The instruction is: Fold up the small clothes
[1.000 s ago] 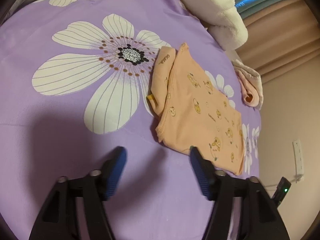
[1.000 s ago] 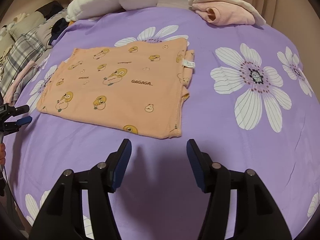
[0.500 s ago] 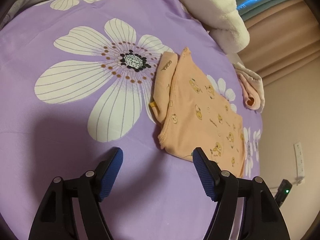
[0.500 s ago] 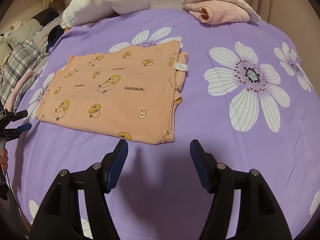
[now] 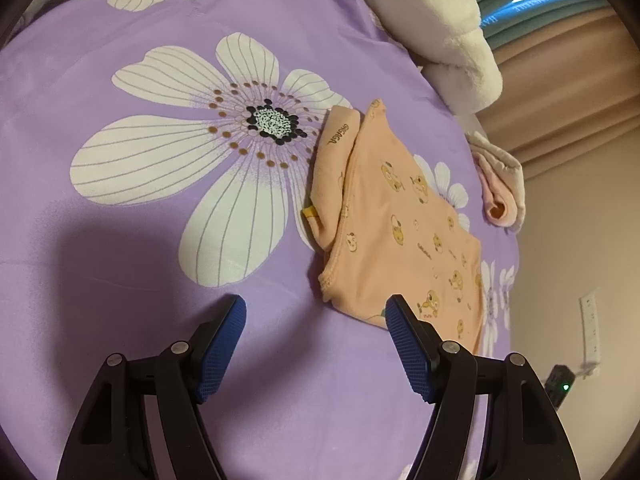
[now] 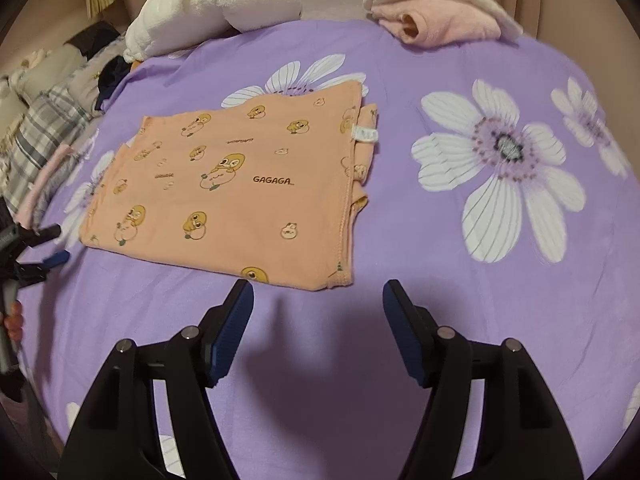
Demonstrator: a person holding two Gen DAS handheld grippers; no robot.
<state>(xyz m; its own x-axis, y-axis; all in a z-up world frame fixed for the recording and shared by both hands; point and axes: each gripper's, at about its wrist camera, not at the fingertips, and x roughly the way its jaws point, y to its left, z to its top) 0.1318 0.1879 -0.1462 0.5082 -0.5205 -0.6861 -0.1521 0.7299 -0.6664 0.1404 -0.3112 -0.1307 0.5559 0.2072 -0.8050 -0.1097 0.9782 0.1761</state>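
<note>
Both tongs hang spread and empty just short of the shirt [image 6: 240, 184], which lies flat on the purple bed [image 6: 400, 320]. My right tongs [image 6: 318, 312] have just been opening, nothing between them, ready for its near hem; my left tongs [image 5: 316, 332] wait beside its corner. No containers here.

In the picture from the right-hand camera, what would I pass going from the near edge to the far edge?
Right hand-held gripper → orange printed shirt, lying flat on the purple flowered bedsheet → white fluffy blanket and pink folded garment at the far edge.
</note>
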